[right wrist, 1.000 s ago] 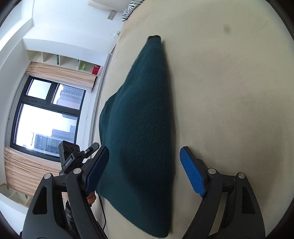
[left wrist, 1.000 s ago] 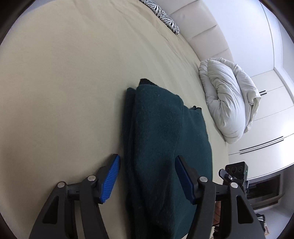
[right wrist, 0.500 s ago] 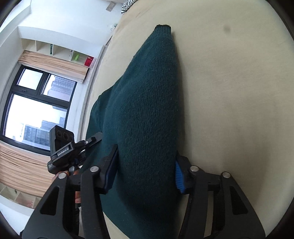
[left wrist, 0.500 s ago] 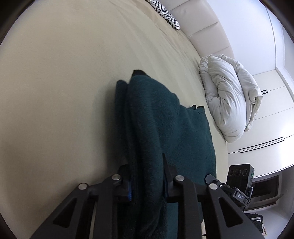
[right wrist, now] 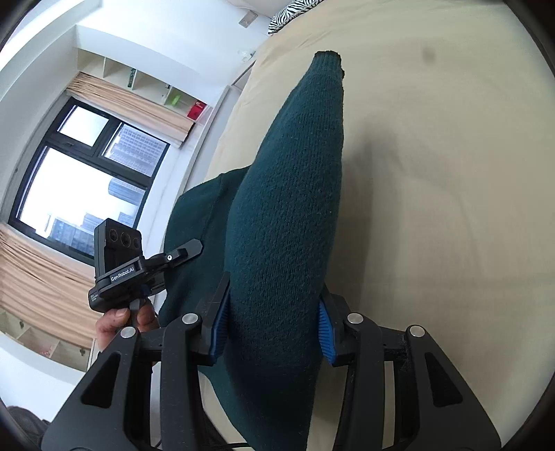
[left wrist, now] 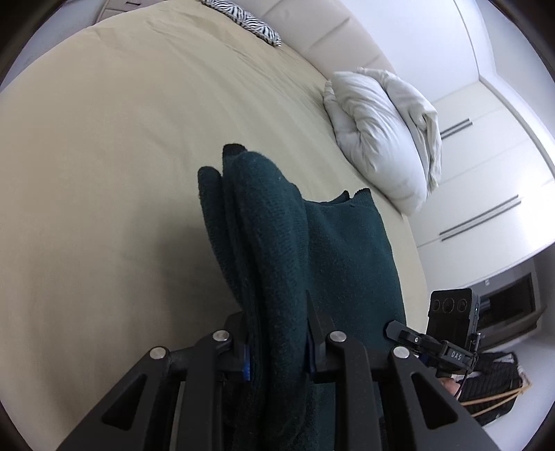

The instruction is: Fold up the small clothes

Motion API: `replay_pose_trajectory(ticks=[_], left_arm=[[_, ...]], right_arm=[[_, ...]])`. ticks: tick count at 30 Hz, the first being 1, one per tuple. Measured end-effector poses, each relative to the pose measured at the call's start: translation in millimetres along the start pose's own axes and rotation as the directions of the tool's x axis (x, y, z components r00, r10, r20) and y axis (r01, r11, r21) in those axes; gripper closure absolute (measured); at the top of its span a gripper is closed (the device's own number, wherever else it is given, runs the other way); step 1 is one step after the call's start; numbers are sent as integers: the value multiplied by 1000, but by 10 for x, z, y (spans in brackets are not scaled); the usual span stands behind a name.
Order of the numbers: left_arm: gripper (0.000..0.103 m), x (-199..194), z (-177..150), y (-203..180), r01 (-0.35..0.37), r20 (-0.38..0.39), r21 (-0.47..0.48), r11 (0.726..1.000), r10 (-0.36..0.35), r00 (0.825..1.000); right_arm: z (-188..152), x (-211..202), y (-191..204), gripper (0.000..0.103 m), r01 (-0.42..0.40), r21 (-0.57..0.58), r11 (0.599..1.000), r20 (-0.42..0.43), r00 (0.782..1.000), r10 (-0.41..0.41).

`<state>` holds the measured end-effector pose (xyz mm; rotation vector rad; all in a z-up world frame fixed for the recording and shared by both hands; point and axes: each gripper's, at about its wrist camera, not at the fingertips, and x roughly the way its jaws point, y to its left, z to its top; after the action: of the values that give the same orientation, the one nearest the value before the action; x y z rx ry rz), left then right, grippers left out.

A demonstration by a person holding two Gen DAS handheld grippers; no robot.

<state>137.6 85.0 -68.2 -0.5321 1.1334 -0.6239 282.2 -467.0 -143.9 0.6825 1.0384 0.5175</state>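
Change: both grippers went from spread beside the sweater to clamped on it, and its near end came up off the bed.
Sweater: dark green knit sweater [left wrist: 277, 249], bunched into thick folds, near end held up, far end with a cuff [right wrist: 327, 57] trailing on the bed.
Left gripper: left gripper [left wrist: 277, 347] had its jaws pinching a thick fold of the sweater, blue pads nearly buried in the knit.
Right gripper: right gripper [right wrist: 274, 329] had its jaws closing on another bunched fold, fabric bulging between the blue pads [right wrist: 324, 329].
Hand: fingers [right wrist: 121, 322] of the person's hand wrapped the left gripper's handle, seen from the right wrist view.
Bed: beige sheet [left wrist: 104, 156], sweater lay near its edge.
Surroundings: crumpled white duvet [left wrist: 381, 138] beside the sweater's far end; zebra-print pillow [left wrist: 242, 20] well apart at the headboard; window [right wrist: 79, 184] off the bed's side.
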Motion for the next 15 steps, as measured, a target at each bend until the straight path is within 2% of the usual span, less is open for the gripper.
replay_pose_trajectory(ticks=[6,10,12,15], left_arm=[[80,60,-415,-137,14,-39,10,1000,-14,999],[79,222,-600,-17,2,-88,-10,1000,-3,996],[77,290,-649,116,-32,-92,-34,999,29,995],[72,385,-714,352,26,-94,-113,993,-36,995]], right_arm=[[-615,-179,-103,63,-13,57,998,16,1000,12],[-890,-175,-228,63,0,89,996,10,1000,-1],[-1002,-127,-306,63,23,98,995,-1,1000,-23],[-1131,-66,-563,62,-17,171,985,5,1000,17]])
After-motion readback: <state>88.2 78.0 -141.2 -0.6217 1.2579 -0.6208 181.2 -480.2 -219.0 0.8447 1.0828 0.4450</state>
